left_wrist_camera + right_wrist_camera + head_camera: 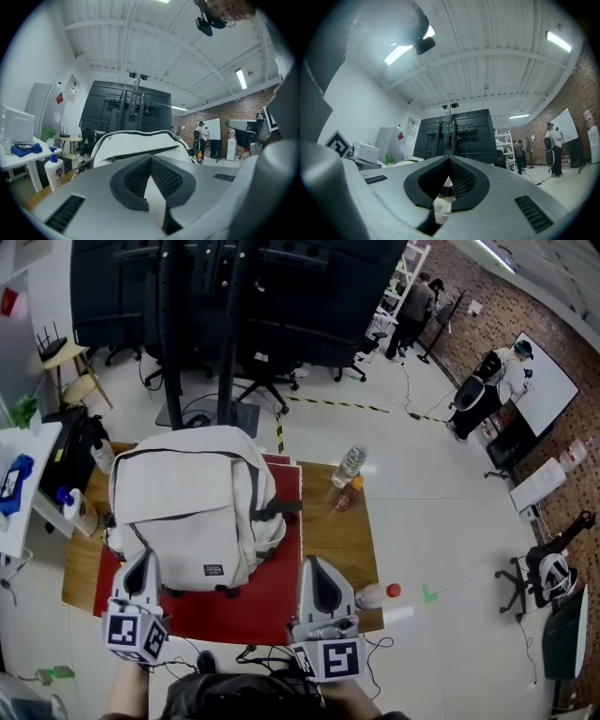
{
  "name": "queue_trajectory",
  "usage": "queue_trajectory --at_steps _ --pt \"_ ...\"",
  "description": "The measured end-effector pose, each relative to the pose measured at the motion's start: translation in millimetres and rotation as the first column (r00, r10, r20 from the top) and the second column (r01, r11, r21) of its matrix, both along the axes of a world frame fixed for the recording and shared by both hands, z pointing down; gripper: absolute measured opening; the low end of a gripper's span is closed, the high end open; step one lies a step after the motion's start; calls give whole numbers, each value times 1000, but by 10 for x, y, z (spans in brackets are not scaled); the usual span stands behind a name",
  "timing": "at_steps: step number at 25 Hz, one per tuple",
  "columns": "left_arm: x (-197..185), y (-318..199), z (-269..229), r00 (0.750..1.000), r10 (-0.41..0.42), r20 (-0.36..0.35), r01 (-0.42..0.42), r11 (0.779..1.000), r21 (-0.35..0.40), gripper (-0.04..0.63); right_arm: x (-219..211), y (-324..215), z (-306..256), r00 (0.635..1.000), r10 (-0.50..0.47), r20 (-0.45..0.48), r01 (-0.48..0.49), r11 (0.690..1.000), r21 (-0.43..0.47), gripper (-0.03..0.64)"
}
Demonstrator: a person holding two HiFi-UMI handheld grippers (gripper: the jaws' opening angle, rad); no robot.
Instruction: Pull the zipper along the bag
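Note:
A white backpack (192,512) lies on a red mat (272,601) on a wooden table (342,540). Its dark zipper line (255,493) runs down the right side. My left gripper (142,561) is at the bag's near left corner, and its jaws are shut with nothing in them. My right gripper (317,565) sits over the mat's right edge, clear of the bag, also shut and empty. In the left gripper view the backpack (136,143) rises just beyond the closed gripper (151,159). In the right gripper view the gripper (450,158) points over the table, with a bottle (443,202) showing past the jaws.
A clear water bottle (350,465) and an orange bottle (345,494) stand on the table to the right of the bag. A red-capped bottle (377,595) lies near the right gripper. A pump bottle (53,171) stands at the left, and black racks (234,296) behind.

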State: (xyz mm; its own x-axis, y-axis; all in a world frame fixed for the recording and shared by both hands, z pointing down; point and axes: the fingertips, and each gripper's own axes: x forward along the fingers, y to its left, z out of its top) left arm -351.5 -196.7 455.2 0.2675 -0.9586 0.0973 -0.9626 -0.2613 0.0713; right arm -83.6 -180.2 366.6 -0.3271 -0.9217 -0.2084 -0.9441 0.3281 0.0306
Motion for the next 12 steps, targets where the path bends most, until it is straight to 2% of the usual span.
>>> queue_trajectory --at_steps 12 --pt "-995 -25 -1 1000 29 2 -29 1000 -9 34 -1105 49 83 1000 -1 -5 1 999 -35 9"
